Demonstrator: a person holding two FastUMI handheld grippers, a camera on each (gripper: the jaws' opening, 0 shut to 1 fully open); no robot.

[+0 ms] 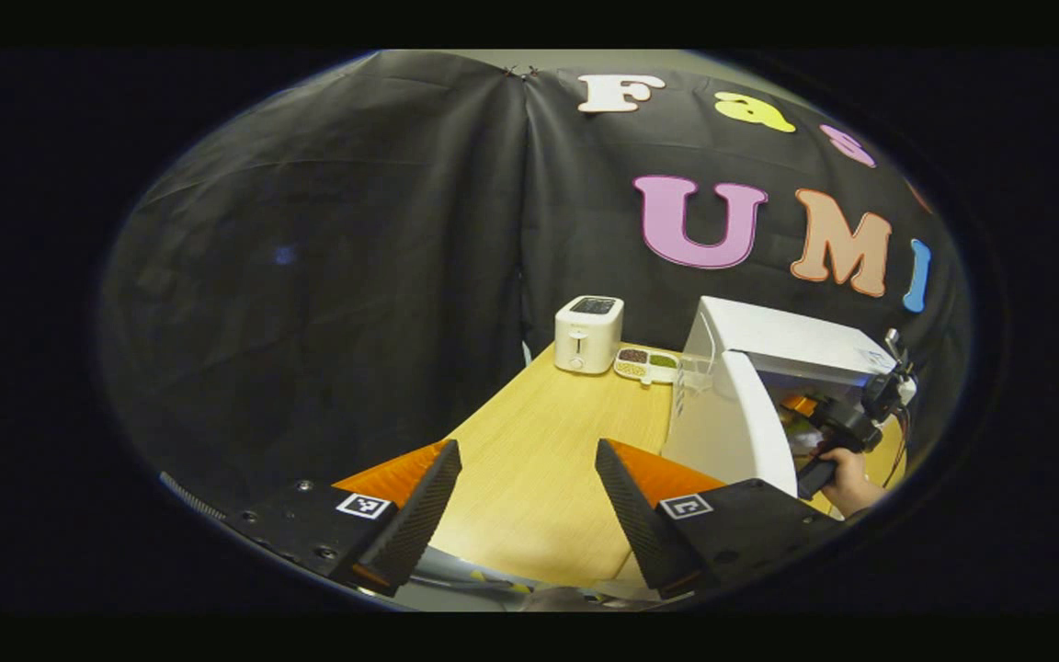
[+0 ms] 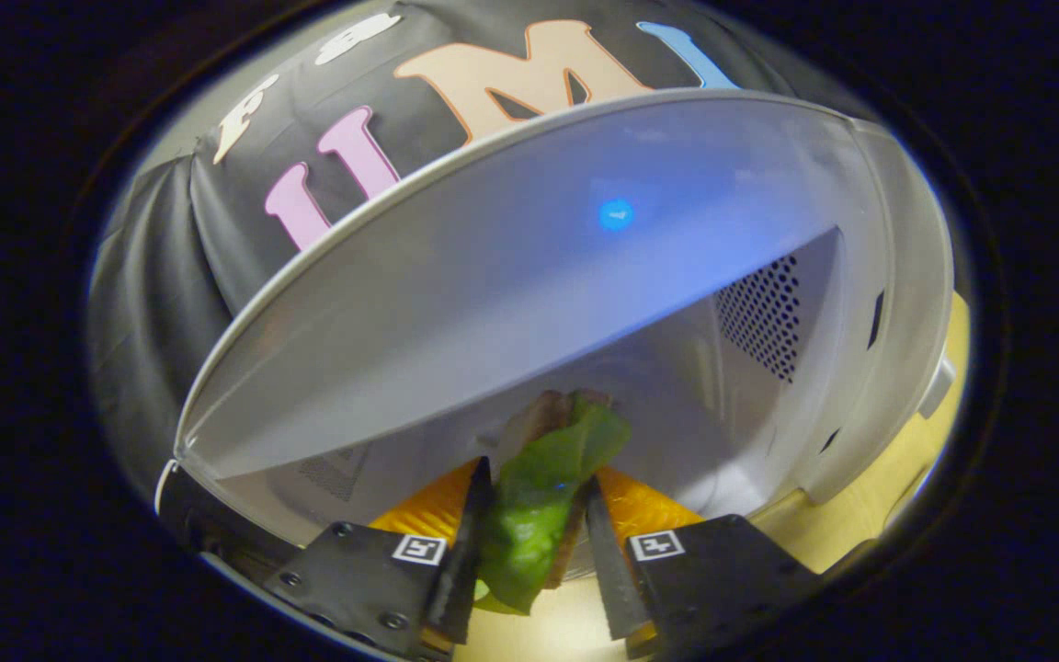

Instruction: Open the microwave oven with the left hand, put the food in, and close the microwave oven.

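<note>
Right gripper view: sandwich with a lettuce leaf, pinched between both fingers of the right gripper, sits inside the open microwave oven cavity. Left gripper view: microwave door swung open; right gripper and hand at the opening. Left gripper jaws wide, empty, over the wooden table. Behind stand a toaster and a divided tray of food.
</note>
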